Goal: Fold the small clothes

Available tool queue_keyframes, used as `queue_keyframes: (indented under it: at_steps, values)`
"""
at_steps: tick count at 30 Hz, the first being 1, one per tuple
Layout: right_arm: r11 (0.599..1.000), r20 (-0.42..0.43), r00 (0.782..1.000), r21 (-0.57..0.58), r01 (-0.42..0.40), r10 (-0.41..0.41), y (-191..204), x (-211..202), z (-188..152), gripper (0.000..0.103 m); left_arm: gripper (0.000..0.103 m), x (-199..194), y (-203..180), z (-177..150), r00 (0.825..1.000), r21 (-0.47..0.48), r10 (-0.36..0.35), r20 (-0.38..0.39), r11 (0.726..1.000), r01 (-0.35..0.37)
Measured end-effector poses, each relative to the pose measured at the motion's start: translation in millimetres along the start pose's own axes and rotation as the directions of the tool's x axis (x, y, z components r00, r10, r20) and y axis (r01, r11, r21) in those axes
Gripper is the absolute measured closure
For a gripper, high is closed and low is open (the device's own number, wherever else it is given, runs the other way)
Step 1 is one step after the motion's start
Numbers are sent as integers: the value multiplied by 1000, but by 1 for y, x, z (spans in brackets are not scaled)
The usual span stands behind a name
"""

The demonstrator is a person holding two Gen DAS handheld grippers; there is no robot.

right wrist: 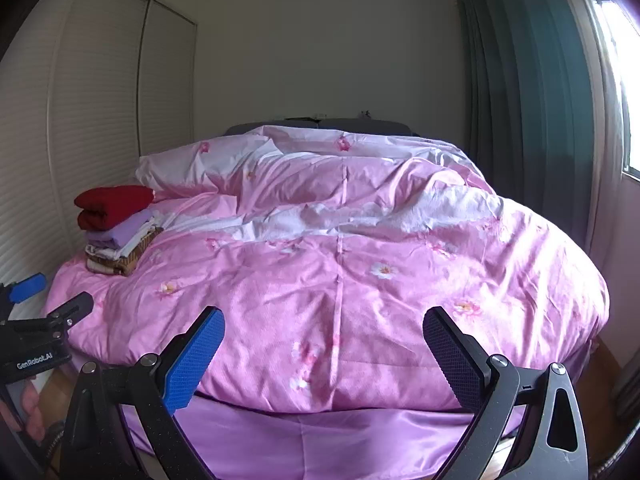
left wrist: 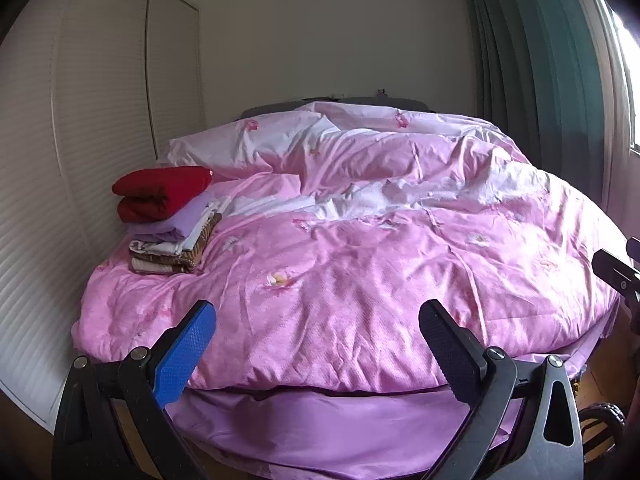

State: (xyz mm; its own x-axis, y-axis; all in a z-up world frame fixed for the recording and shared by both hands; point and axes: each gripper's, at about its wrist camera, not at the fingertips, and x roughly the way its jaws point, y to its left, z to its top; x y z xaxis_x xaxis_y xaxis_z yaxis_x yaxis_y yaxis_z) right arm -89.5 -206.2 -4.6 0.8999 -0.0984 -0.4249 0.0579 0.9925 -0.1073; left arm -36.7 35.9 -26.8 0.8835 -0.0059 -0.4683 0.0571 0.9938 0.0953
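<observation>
Both of your tongs hang at the foot of the bed (right wrist: pixel 280 432), spread wide and holding nothing: the left tongs (left wrist: pixel 318 344) point across the pink quilt (left wrist: pixel 360 280), and the right tongs (right wrist: pixel 324 354) sit just beside them, aimed the same way. The clothes are far from you, in a folded stack (left wrist: pixel 168 220) at the far left of the quilt, near the pale wardrobe doors (left wrist: pixel 80 160); a red garment (left wrist: pixel 164 192) lies on top, a lilac piece (left wrist: pixel 184 220) under it, and brown-patterned and white items at the bottom. I cannot see any loose, unfolded garment in either view, so the first risk is that you reach for the finished stack by mistake and undo work that looks done. If you do go there, the red garment is bulky and rounded, and I judge that a nudge from one finger could roll it off toward the gap by the wardrobe. The quilt is soft and rumpled, so pressing down on it near the stack may tilt the whole pile. Closing the tongs low on the bed could also pinch the quilt along with any cloth. Your two tools are close together, so a quick swing to the left may knock one against the other. The curtain (right wrist: pixel 528 100) and window (right wrist: pixel 616 60) are well apart from all this.
</observation>
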Motion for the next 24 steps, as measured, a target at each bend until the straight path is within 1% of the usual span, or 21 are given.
queue_keyframes:
  at_steps: [11,24]
  values:
    - [1000,-14,1000,11,2,-2,-1,2,-4,3,0,-1,3,1,1000,-3,14,9,1000,-14]
    - [1000,-13,1000,10,3,-3,-2,2,-4,3,0,0,2,2,1000,-5,11,7,1000,-11]
